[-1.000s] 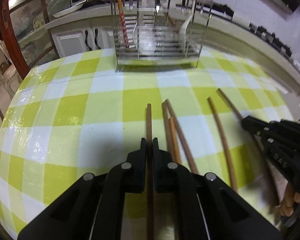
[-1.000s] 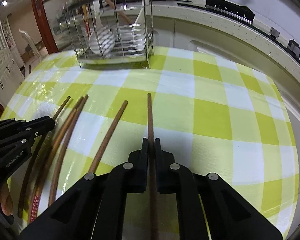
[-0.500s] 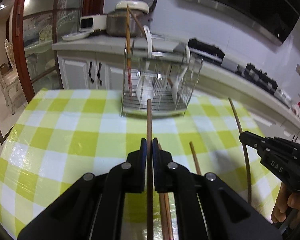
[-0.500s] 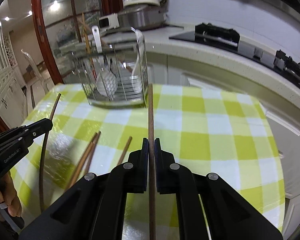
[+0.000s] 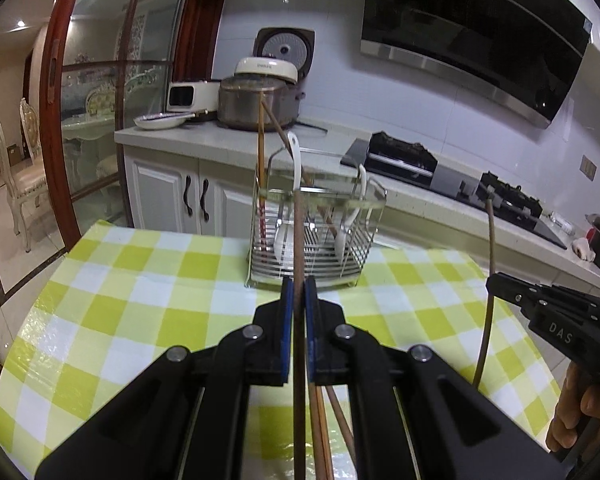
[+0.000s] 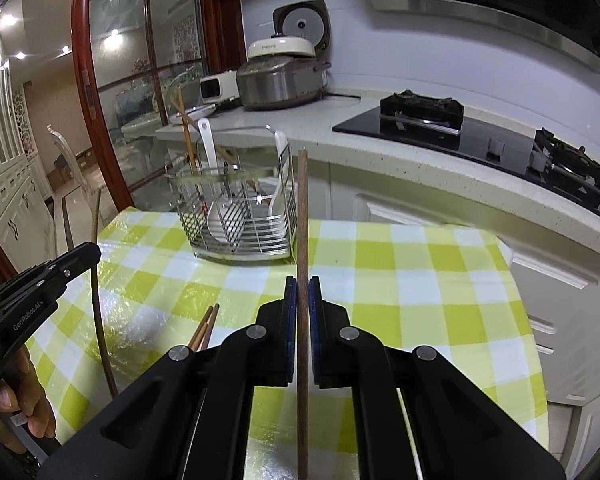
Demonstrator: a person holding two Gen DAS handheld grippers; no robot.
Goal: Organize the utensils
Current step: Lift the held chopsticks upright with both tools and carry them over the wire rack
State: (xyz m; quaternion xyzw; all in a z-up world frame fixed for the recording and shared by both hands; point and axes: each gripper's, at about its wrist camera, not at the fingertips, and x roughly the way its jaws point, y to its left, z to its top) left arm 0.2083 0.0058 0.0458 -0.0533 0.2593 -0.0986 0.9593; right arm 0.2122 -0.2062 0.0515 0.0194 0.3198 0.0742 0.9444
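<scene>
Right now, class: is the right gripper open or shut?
Shut: the right gripper has its blue pads clamped on a brown chopstick, lifted above the checked tablecloth.

Your tablecloth (image 5: 148,280): yellow-green and white check. Your grippers: black bodies, blue pads (image 6: 290,320). Chopstick (image 6: 302,240) you hold right: dark brown. Rack (image 5: 316,232): silver wire. Spoons (image 5: 296,168) inside: white. Cabinet (image 5: 160,196): white, black handles.

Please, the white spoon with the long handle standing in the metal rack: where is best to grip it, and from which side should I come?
Probably grip the white spoon by the top of its handle, coming from above. The handle stands nearly upright and rises above the rim of the metal rack, while its bowl sits low behind the wire bars, where a hand-held gripper would hardly fit.
</scene>
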